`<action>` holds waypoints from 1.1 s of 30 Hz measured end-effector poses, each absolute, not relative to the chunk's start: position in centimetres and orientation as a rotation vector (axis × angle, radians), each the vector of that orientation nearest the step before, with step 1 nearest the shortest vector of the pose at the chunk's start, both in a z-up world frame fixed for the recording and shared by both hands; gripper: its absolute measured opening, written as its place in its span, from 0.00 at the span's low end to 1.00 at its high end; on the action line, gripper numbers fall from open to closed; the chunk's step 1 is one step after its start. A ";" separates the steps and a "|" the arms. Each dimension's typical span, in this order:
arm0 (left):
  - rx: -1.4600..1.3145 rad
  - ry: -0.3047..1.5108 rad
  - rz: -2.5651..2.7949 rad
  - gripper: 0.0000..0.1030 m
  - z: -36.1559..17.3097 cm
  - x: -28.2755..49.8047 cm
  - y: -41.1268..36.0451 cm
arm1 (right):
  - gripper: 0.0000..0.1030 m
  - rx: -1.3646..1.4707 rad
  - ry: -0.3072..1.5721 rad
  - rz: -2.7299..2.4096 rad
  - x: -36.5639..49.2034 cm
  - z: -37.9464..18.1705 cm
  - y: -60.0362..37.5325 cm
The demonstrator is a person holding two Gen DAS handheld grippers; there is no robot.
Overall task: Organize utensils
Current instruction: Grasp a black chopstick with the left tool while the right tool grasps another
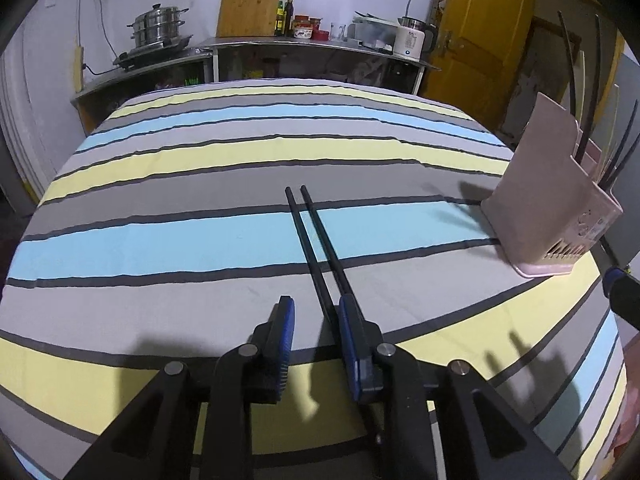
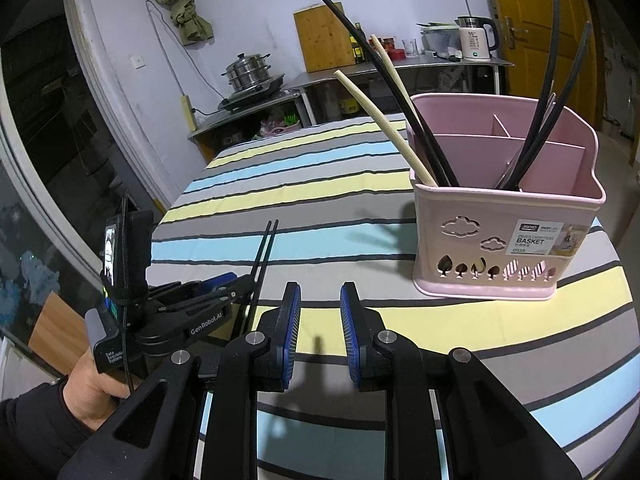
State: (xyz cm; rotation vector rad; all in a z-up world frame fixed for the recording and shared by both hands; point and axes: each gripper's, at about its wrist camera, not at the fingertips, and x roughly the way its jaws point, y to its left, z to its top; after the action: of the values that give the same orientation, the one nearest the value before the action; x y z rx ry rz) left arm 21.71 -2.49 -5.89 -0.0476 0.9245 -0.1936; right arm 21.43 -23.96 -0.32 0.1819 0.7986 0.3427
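Hovering over the striped table (image 1: 200, 248), my left gripper (image 1: 316, 320) has its fingers spread around a pair of black chopsticks (image 1: 316, 248), which seem to touch only one pad. My right gripper (image 2: 320, 312) hangs open and empty near the pink basket (image 2: 508, 248) holding more chopsticks.

Your table wears a striped cloth (image 2: 360, 200) (grey, yellow, blue). The pink basket (image 2: 504, 248) stands on it near the right edge; the black chopsticks (image 1: 316, 248) lie mid-table.
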 end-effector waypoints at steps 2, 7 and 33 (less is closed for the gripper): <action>-0.055 0.929 -0.186 0.23 -5.8 21.6 -2.0 | 0.20 0.179 0.799 0.346 21.5 -0.3 -23.8; -0.082 0.938 -0.161 0.20 -5.7 21.1 0.1 | 0.20 0.177 0.808 0.363 21.8 -0.7 -23.1; -0.098 0.937 -0.163 0.08 -6.3 24.2 3.9 | 0.20 0.076 0.917 0.456 29.2 -5.4 -14.4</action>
State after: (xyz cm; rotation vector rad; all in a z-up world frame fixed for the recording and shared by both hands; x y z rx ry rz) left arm 24.17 3.93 -6.27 -0.0981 0.9368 -0.1633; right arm 29.16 -14.39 -5.43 0.0758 0.9175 0.4561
